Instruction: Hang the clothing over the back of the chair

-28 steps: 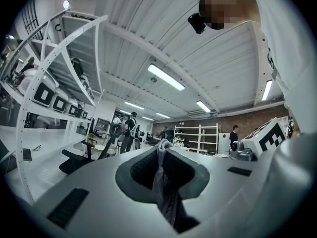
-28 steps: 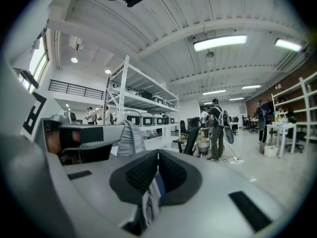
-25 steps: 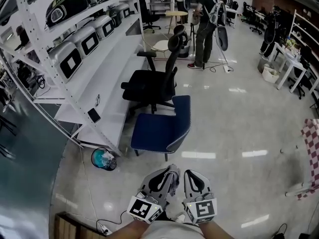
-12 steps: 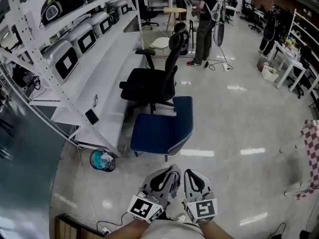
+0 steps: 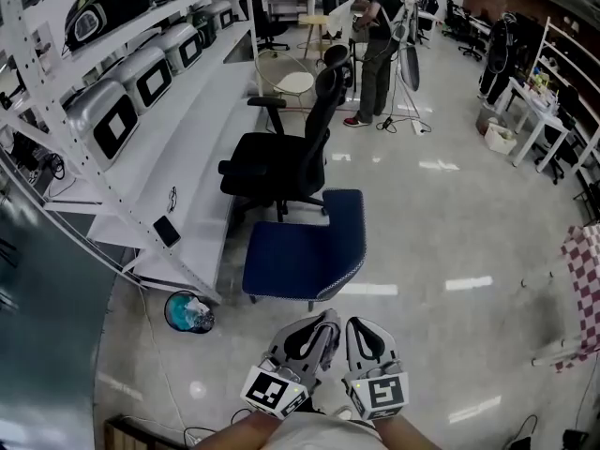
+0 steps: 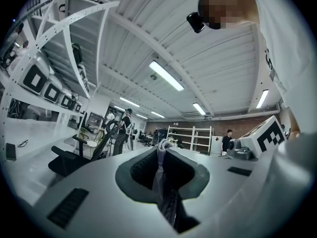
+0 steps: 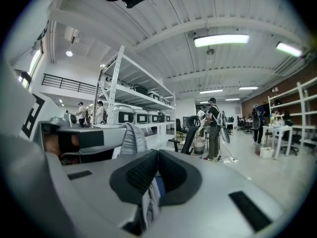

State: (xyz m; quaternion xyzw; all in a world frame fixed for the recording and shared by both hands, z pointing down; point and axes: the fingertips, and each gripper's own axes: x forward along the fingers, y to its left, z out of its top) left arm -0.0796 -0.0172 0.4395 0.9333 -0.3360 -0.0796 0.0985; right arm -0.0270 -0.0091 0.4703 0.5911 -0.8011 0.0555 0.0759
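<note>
Clothing of soft grey cloth (image 6: 162,187) is pinched tight by left tongs (image 6: 161,150) and right tongs (image 7: 157,155), not yet on blue padded chair (image 5: 295,256).

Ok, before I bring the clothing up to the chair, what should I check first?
1. Left gripper shut on the clothing: ok, fabric is pinched between its jaws.
2. Right gripper shut on the clothing: ok, fabric is pinched there too.
3. Backrest of the blue chair bare: ok.
4. Floor between grippers and blue chair free of obstacles: ok.
5. Grippers above the backrest: not ok, they are short of the chair.
6. How the clothing hangs below the grippers: cannot tell.
</note>
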